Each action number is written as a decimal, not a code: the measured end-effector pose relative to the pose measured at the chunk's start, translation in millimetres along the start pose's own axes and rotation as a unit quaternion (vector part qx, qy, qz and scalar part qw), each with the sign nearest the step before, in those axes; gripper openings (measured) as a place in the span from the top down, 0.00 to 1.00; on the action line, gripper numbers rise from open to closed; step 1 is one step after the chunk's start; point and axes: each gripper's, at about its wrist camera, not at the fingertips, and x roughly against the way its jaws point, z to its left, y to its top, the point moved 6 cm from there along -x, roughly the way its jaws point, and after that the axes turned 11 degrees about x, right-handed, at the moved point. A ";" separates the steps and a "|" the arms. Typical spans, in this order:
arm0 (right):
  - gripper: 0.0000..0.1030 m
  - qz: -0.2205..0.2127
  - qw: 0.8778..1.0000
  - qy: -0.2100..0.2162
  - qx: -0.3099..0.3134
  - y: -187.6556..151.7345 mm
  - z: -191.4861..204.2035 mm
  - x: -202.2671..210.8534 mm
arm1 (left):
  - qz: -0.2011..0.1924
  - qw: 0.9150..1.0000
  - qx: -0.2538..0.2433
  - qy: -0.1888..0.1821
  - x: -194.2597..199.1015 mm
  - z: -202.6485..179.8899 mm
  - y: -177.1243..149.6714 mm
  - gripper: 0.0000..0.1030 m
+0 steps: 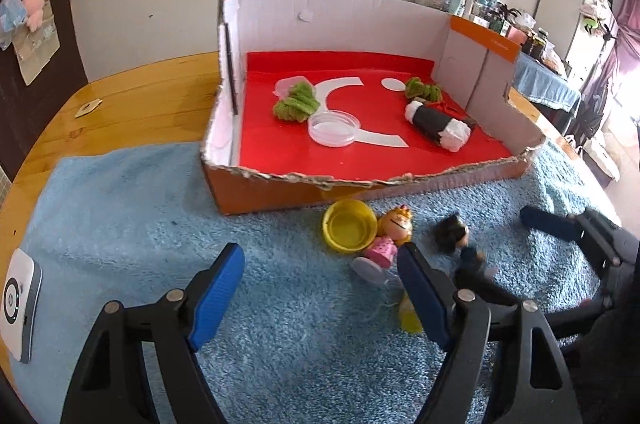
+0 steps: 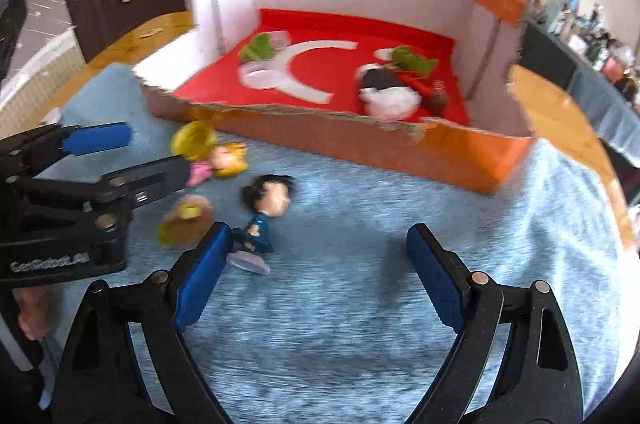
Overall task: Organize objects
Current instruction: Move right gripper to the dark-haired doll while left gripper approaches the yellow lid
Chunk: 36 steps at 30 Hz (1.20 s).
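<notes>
Grippers are both hovering over the blue towel (image 1: 120, 207), in front of the cardboard box (image 1: 280, 191). Left gripper (image 1: 320, 288) is sitting with jaws spread wide, gripping nothing. Right gripper (image 2: 318, 276) is likewise gaping wide and empty (right wrist view is motion-blurred). Dark-haired figurine (image 2: 266, 207) is lying on its side on the towel, just ahead of the right gripper's left finger, suction base (image 2: 248, 262) nearly touching the pad. Blonde figurine in pink (image 1: 390, 234) is lying beside the yellow cup (image 1: 350, 230), which is tipped on its side close to the box's front wall. Another yellowish toy (image 2: 186, 224) is lying near the left gripper's finger, too blurred to identify. Inside the box, on the red liner (image 1: 280, 143): two green pom-poms (image 1: 296, 101), a clear lid (image 1: 334, 127), a black-and-white roll (image 1: 438, 125).
</notes>
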 end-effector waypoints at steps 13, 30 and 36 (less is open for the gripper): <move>0.17 -0.009 1.000 0.016 0.015 6.2 -0.2 -2.1 | 0.011 1.000 0.027 -0.010 -5.7 6.5 6.4 0.30; 0.34 -0.006 0.999 0.036 0.023 15.6 6.1 -12.7 | 0.012 1.000 0.007 -0.007 -10.8 0.7 10.5 0.32; 0.37 -0.005 0.999 0.037 0.022 15.2 4.8 -12.4 | 0.019 1.000 0.017 0.016 -20.4 10.5 16.8 0.32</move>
